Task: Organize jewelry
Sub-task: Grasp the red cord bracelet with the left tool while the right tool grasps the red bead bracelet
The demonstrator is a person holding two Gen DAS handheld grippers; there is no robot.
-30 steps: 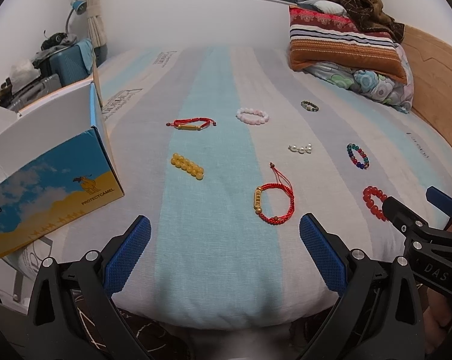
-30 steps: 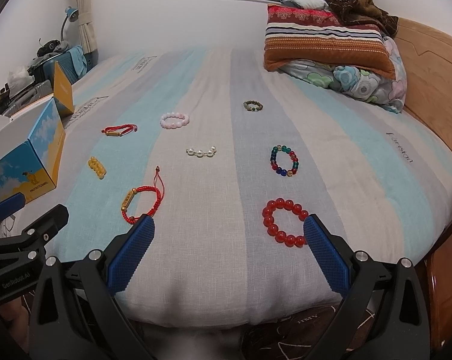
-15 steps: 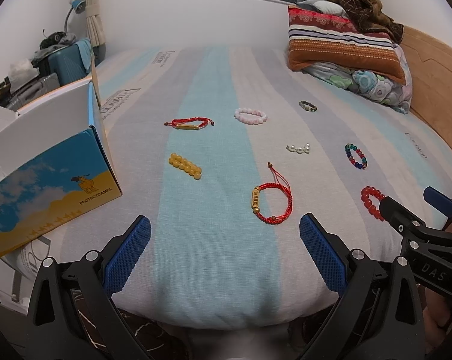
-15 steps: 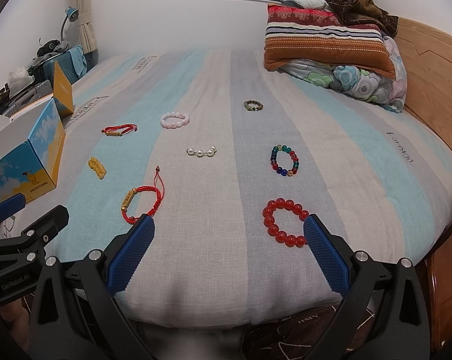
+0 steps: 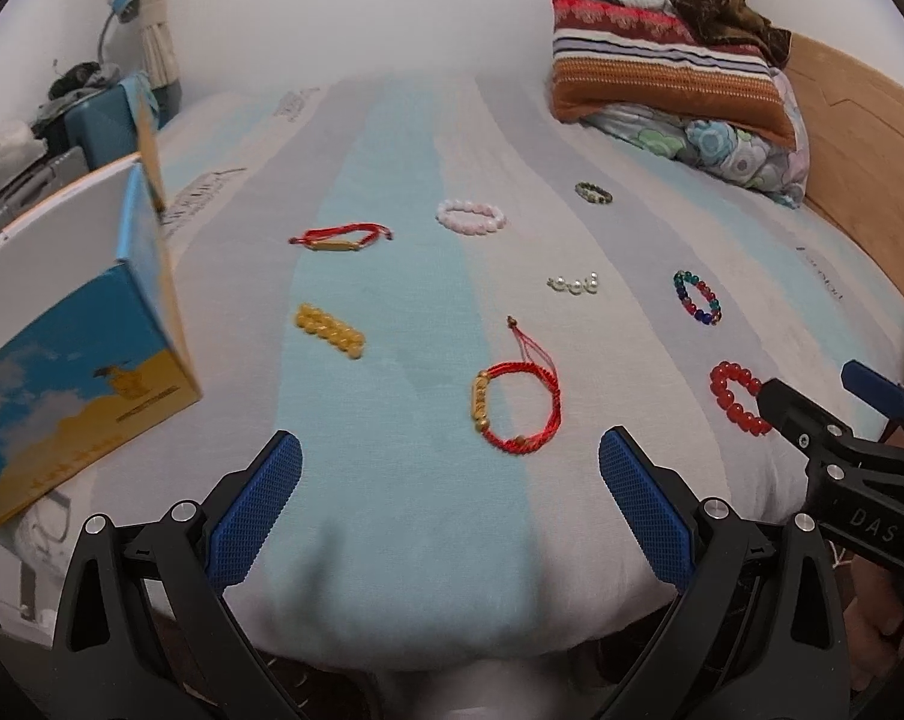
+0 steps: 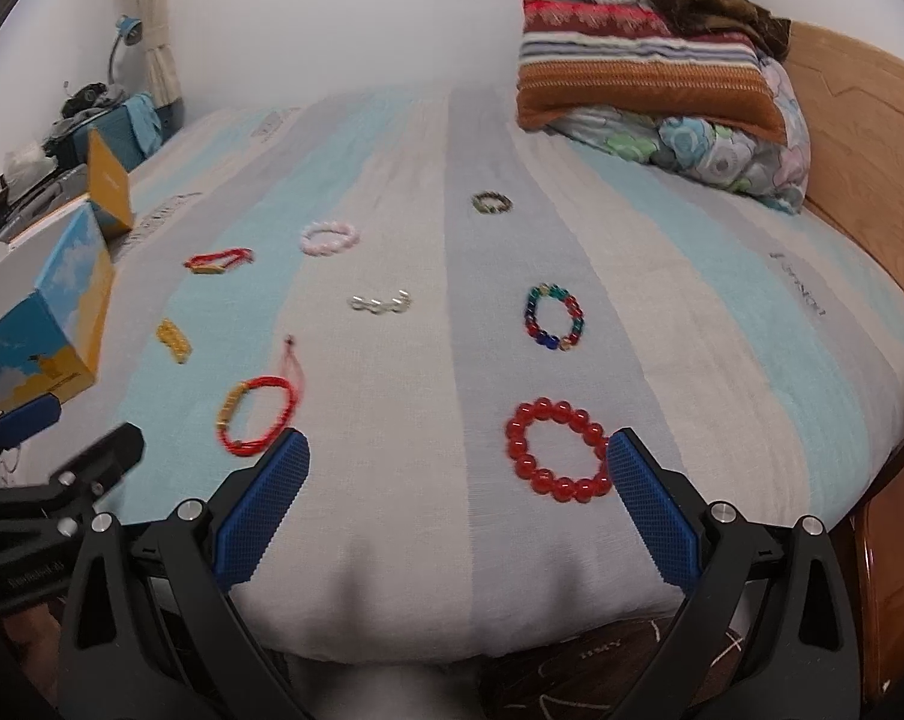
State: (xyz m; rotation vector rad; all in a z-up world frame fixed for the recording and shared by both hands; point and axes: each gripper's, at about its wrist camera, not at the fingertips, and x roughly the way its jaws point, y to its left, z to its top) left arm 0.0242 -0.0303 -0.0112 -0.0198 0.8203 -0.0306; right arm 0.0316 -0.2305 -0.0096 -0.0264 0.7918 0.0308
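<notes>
As nothing was yet picked, left gripper [image 5: 450, 495] and right gripper [image 6: 458, 495] were held wide open, empty, over bracelets laid apart on bed [image 6: 722, 276].

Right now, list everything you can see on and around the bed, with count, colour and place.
Red bead bracelet: 1, red, near edge, right side.
Multicolour bracelet: 1, mixed colours, beyond the red bead one.
Red cord bracelets: 2, red with gold bars, one near, one far left.
Yellow bracelet: 1, yellow, left, flattened.
Pearls: 1 short string, white, centre.
Pink bracelet: 1, pink, far centre.
Dark bracelet: 1, dark, far right.
Box: 1, blue and yellow, open, left edge.
Pillows: stacked, striped and floral, by headboard.
Bed: 1, striped blue and grey.
Left gripper: open.
Right gripper: open.
</notes>
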